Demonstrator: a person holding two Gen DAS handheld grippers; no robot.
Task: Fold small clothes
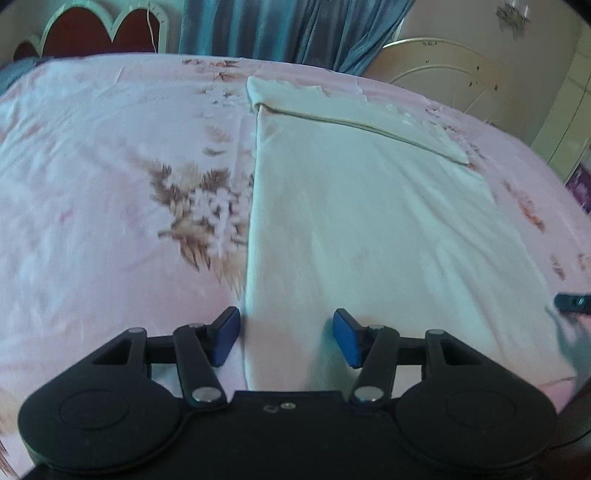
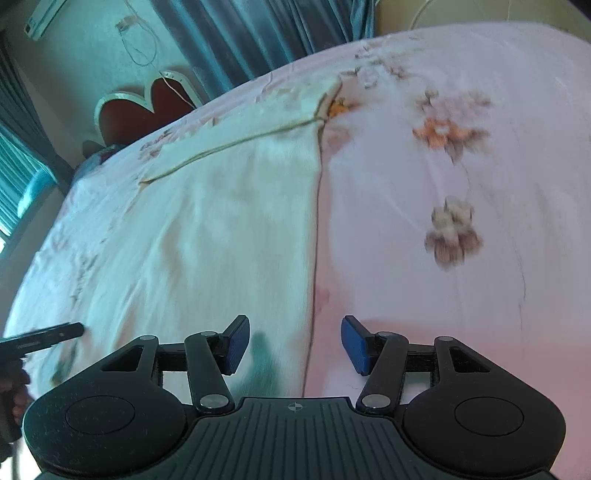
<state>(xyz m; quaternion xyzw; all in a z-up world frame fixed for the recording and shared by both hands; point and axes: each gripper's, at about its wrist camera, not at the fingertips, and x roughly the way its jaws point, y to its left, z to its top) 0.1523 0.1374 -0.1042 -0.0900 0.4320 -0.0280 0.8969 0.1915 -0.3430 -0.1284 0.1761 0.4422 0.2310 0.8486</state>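
A pale white garment [image 1: 369,221] lies flat on the pink floral bed sheet [image 1: 92,166], its far end folded over in a band. My left gripper [image 1: 286,339] is open and empty, low over the garment's near left edge. In the right wrist view the garment [image 2: 221,229] fills the left half, its right edge running down the middle. My right gripper [image 2: 295,345] is open and empty, straddling that near right edge. The other gripper's tip shows at the far right of the left wrist view [image 1: 572,302] and at the far left of the right wrist view [image 2: 44,338].
The bed sheet [image 2: 461,258] spreads wide on both sides of the garment. A red and white headboard [image 1: 92,29] and blue curtains [image 1: 288,26] stand beyond the bed's far edge. A white cabinet [image 1: 565,122] stands at the right.
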